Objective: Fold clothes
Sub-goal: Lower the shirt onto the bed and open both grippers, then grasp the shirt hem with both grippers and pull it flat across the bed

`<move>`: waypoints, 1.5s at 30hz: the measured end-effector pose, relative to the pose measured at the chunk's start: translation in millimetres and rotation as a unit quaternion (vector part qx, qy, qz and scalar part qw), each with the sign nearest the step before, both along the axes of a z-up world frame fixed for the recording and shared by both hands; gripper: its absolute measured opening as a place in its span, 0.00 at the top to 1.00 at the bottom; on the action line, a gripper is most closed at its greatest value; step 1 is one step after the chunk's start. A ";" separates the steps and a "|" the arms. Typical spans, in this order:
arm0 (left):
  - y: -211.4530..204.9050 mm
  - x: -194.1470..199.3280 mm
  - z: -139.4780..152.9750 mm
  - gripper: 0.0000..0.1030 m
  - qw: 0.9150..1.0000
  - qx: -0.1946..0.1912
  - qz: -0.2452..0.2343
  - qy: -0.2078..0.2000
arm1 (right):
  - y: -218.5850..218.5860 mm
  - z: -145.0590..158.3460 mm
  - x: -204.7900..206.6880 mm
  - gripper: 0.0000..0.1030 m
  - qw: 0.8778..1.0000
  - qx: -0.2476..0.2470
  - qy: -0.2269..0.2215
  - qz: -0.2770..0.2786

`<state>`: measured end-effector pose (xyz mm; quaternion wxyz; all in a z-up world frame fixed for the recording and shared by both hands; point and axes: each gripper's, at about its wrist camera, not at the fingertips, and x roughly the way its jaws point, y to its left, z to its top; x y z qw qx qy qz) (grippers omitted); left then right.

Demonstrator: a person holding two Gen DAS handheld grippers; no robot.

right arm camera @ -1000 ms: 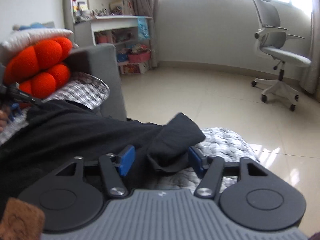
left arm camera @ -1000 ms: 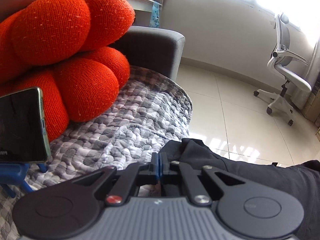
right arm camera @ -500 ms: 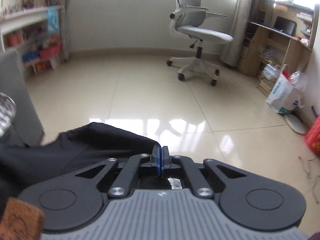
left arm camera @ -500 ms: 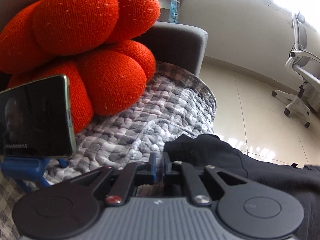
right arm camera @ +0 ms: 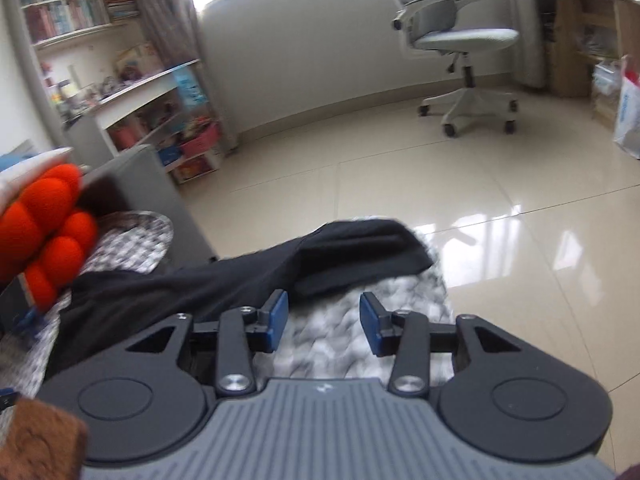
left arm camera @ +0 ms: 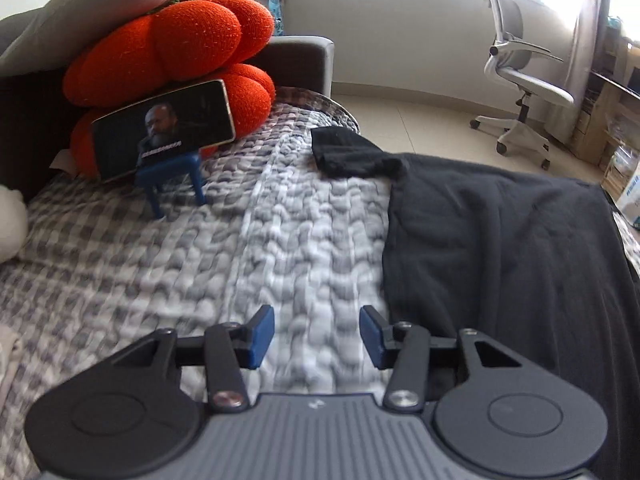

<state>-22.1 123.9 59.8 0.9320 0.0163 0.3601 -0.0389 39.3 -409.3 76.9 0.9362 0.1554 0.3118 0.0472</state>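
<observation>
Both tongs are empty and their jaws are opening: your left gripper [left arm camera: 317, 334] hangs over bare quilt [left arm camera: 224, 264] with nothing between the pads, and your right gripper [right arm camera: 323, 322] stands likewise over the quilt's floor-side edge, cloth just beside its left pad but not pinched.

The black garment [left arm camera: 508, 248] lies spread along the quilt's right side in the left view, its sleeve [left arm camera: 344, 152] reaching toward the far edge near the sofa arm. In the right view the same cloth runs to the outer corner, rumpled.

Judgement: a laying-out step looks finished and a first fold is due. Your next move calls for re-gripping two matching edge points, one per gripper, lifting evenly so the loose fabric does not slip off the edge.

The orange cushion [left arm camera: 172, 48] and the phone [left arm camera: 164, 128] on its blue stand [left arm camera: 172, 176] sit at the far left corner. The screen's caption is too small to read; no brand is legible
</observation>
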 end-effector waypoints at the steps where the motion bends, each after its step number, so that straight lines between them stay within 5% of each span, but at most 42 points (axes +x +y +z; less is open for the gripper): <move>1: 4.4 -14.5 -0.1 0.53 1.000 0.001 -0.004 0.000 | 2.4 2.7 -19.6 0.55 1.000 0.001 -0.002 0.017; 8: 33.6 -79.2 4.2 0.52 1.000 -0.011 -0.024 -0.008 | 20.3 27.9 -151.4 0.55 0.993 0.019 -0.033 0.114; 15: 48.4 -122.9 16.1 0.45 0.999 -0.034 -0.038 -0.009 | 25.2 65.4 -259.6 0.48 0.985 -0.046 -0.069 0.150; 21: 48.2 -119.6 4.3 0.42 0.996 -0.048 -0.076 -0.002 | 49.9 14.5 -265.5 0.44 0.985 -0.049 -0.026 0.166; 28: 39.2 -94.8 -17.1 0.44 0.992 -0.062 -0.111 0.010 | 104.0 -60.6 -244.7 0.44 0.976 0.057 0.024 0.209; 29: 37.6 -92.3 -19.3 0.47 0.991 -0.062 -0.115 0.013 | 106.3 -64.2 -242.5 0.44 0.975 0.078 0.024 0.208; 31: 33.8 -89.1 -23.3 0.79 0.992 -0.059 -0.112 0.023 | 108.4 -69.5 -237.2 0.44 0.972 0.125 0.027 0.196; 35: 26.6 -90.8 -23.2 0.99 0.992 -0.054 -0.109 0.027 | 107.8 -74.8 -225.7 0.55 0.967 0.185 0.065 0.163; 37: 24.8 -93.8 -20.4 0.99 0.992 -0.065 -0.106 0.032 | 105.6 -72.3 -222.5 0.73 0.969 0.189 0.080 0.141; 38: 24.8 -94.7 -19.7 0.99 0.993 -0.066 -0.096 0.036 | 106.4 -70.9 -221.5 0.98 0.973 0.171 0.087 0.129; 45: 35.8 -142.9 14.6 0.99 0.987 -0.135 -0.074 0.042 | 77.4 -24.3 -256.5 0.97 0.985 0.128 0.025 0.115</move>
